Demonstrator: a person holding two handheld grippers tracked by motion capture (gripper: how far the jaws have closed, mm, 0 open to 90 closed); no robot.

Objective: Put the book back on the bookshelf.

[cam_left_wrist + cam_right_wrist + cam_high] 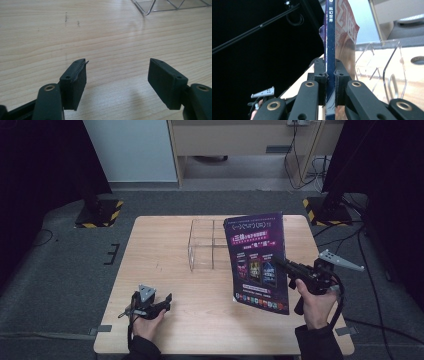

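Your right gripper (283, 264) is clamped tight on the spine edge of the purple magazine (257, 262), and the right gripper view shows it plainly: both jaws pressed flat against the magazine (329, 37) from either side, its dark blue spine rising straight up between them. From above, the magazine stands upright off the wooden table (165, 245), cover facing you, lower corner hanging just above the tabletop. Right behind it, on the far side from your hand, sits the clear acrylic rack (207, 244); in the right gripper view that rack (384, 67) is just to the right of your jaws, its see-through dividers catching the light. Over on the other side, your left gripper (167, 299) rests low by the near edge of the table, well apart from the magazine. Its jaws stand wide apart with bare wood between them, and the rack's corner (150, 7) is up ahead of them to the right.
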